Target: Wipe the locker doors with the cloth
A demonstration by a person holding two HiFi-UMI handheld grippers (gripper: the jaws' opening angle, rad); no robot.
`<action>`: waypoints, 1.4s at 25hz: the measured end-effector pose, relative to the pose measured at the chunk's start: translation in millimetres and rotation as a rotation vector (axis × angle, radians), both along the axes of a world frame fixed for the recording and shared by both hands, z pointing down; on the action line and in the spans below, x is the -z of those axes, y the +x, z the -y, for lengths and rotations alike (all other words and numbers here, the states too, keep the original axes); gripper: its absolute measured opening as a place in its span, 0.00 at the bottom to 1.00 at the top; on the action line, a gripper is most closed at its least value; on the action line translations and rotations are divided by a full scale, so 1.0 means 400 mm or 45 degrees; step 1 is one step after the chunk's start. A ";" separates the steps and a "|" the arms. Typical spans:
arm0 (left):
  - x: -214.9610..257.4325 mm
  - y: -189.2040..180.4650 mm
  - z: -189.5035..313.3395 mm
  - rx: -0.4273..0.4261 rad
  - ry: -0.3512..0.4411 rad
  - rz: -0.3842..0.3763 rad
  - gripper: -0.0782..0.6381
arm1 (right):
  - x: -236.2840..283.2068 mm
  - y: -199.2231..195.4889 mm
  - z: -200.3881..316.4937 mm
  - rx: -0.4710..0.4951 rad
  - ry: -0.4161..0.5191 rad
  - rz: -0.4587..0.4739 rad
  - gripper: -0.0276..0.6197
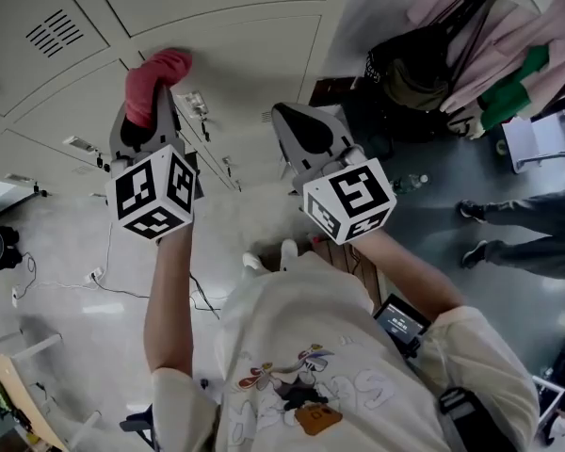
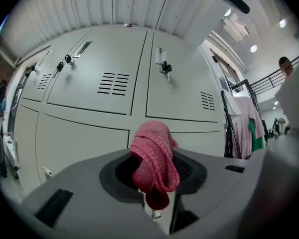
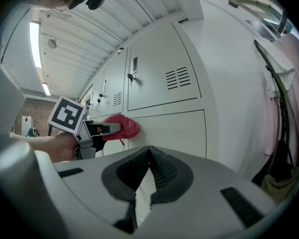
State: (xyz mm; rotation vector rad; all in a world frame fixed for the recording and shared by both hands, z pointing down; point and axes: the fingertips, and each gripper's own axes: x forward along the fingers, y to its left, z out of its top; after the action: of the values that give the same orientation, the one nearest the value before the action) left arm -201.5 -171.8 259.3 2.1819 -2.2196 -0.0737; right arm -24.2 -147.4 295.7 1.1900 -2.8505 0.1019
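- Head view: left gripper (image 1: 149,102) is raised toward the locker doors (image 1: 254,50), with a red knitted cloth (image 1: 156,78) bunched at its tip. The cloth sits on a lower door close to that door's top edge.
- Head view: right gripper (image 1: 297,125) is just beside the left one, aimed at the same bank of doors and carrying nothing. Hanging clothes (image 1: 490,36) are by the lockers' right edge.
- Left gripper view: the jaws are clamped on the cloth (image 2: 153,158), which folds up and over between the pads. The upper doors have vent slots, and keys (image 2: 164,67) hang in one lock.
- Right gripper view: the right gripper (image 3: 149,153) has its jaws closed tip to tip with nothing between them, and it is clear of the doors.
- Right gripper view: the left gripper (image 3: 109,128) is out ahead. The cloth (image 3: 123,126) appears pressed onto the top left corner of a lower door (image 3: 164,133), just under the seam with the upper door.
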 end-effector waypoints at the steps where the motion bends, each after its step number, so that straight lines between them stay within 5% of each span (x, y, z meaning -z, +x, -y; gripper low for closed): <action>1: 0.001 -0.007 0.008 0.009 -0.001 0.008 0.27 | 0.000 -0.002 0.004 0.001 0.000 0.002 0.05; 14: 0.008 0.032 0.064 -0.052 0.002 0.052 0.27 | 0.006 -0.003 0.028 -0.022 0.015 0.000 0.05; 35: -0.008 0.319 0.146 -0.364 -0.012 0.058 0.27 | 0.005 0.140 0.027 -0.187 0.017 -0.025 0.05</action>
State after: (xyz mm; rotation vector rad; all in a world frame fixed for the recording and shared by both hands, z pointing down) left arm -73.8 -230.3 262.3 2.4919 -1.8990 -0.0072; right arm 31.6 -158.1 293.5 1.3941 -2.7482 0.0770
